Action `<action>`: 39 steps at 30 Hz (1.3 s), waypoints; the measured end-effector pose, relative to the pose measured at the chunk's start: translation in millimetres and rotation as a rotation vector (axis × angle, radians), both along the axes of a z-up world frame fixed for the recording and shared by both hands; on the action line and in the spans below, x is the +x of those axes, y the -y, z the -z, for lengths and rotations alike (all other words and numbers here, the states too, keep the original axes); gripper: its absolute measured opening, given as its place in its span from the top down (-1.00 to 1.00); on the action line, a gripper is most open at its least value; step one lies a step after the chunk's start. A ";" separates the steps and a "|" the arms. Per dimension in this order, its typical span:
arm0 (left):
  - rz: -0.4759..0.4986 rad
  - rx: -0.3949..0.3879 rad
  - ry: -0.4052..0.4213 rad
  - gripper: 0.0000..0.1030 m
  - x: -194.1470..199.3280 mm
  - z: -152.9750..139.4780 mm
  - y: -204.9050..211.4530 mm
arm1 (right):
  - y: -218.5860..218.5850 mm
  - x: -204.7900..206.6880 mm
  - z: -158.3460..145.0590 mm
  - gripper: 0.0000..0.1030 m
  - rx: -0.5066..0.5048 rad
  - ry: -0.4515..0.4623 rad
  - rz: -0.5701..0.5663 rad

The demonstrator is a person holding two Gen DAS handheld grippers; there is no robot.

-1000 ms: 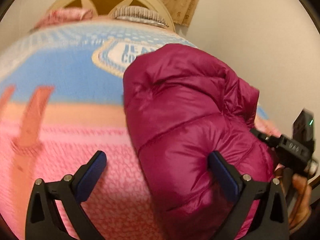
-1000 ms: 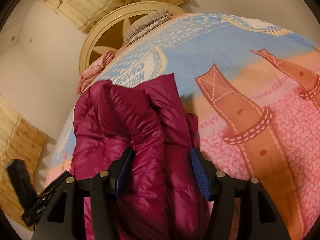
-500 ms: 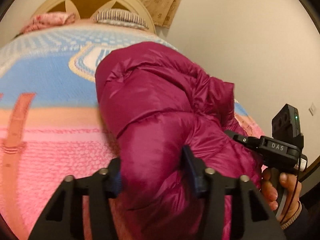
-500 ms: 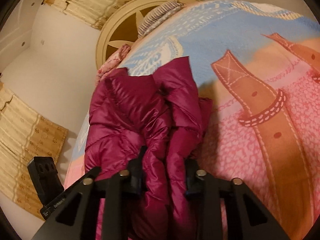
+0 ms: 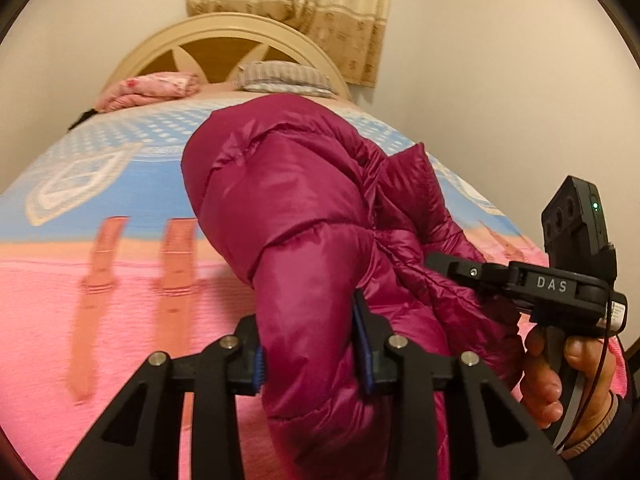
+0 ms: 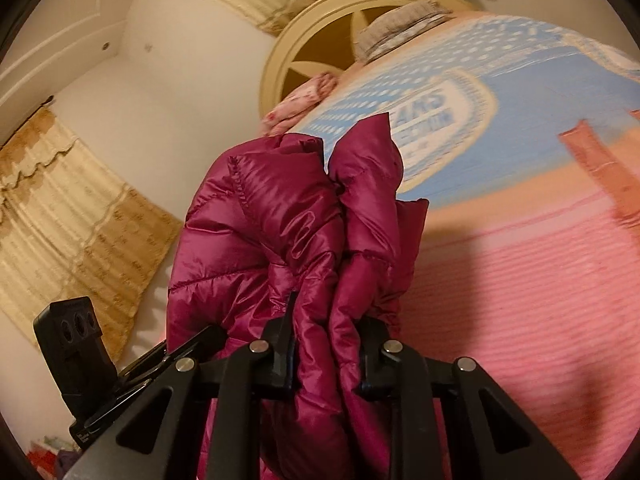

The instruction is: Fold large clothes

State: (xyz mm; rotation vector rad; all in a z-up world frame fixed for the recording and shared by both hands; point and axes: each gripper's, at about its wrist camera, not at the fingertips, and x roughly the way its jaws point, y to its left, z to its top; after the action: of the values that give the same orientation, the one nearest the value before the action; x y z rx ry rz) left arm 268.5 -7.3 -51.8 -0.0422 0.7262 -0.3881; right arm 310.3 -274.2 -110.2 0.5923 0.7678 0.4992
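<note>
A shiny magenta puffer jacket (image 5: 288,208) is bunched up and raised off the pink and blue bedspread (image 5: 100,288). My left gripper (image 5: 310,344) has a thick padded fold between its blue pads, which press into it while the jaws are still closing. To its right, a hand holds the right gripper's body (image 5: 552,288) against the jacket. In the right wrist view, my right gripper (image 6: 326,356) pinches another gathered fold of the jacket (image 6: 280,216), its jaws also still closing. The left gripper's body (image 6: 76,344) shows at the lower left there.
The bed has a cream arched headboard (image 5: 224,40) with a pink pillow (image 5: 148,90) and a striped pillow (image 5: 284,76) at its far end. Beige curtains (image 5: 292,4) hang behind, and more curtains (image 6: 68,216) cover the side wall. White walls surround the bed.
Both grippers went from open around the jacket to clamped on its folds. Both then rose, lifting the jacket off the bedspread, and the headboard and curtains came further into view.
</note>
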 end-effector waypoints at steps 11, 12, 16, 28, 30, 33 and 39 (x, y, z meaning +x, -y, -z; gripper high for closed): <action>-0.149 0.007 0.036 0.30 -13.4 -0.8 -88.2 | -4.1 -3.8 -5.7 0.58 0.012 0.005 -0.116; -0.157 0.005 0.037 0.30 -16.1 -0.8 -90.6 | -4.8 -0.7 -5.4 0.57 0.009 0.006 -0.126; -0.196 0.003 0.042 0.30 -23.9 0.8 -115.9 | -6.5 0.7 -3.1 0.58 -0.009 0.012 -0.169; -0.290 -0.011 0.049 0.30 -44.5 3.4 -163.2 | -68.8 11.2 -2.7 0.58 -0.054 0.010 -0.287; -0.304 -0.014 0.052 0.30 -47.4 3.2 -171.0 | -81.2 11.8 -2.9 0.58 -0.058 0.013 -0.303; -0.327 -0.014 0.055 0.30 -51.5 3.7 -180.4 | -99.3 13.0 -2.3 0.58 -0.061 0.011 -0.327; -0.368 -0.013 0.057 0.30 -58.4 7.3 -199.3 | -132.4 13.3 0.4 0.58 -0.077 0.012 -0.373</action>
State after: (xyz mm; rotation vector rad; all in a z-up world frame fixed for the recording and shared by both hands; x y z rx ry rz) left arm 210.0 192.0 -59.1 -0.1739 0.6441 -0.0418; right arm 323.6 -141.8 -110.6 0.3740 0.8873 0.8109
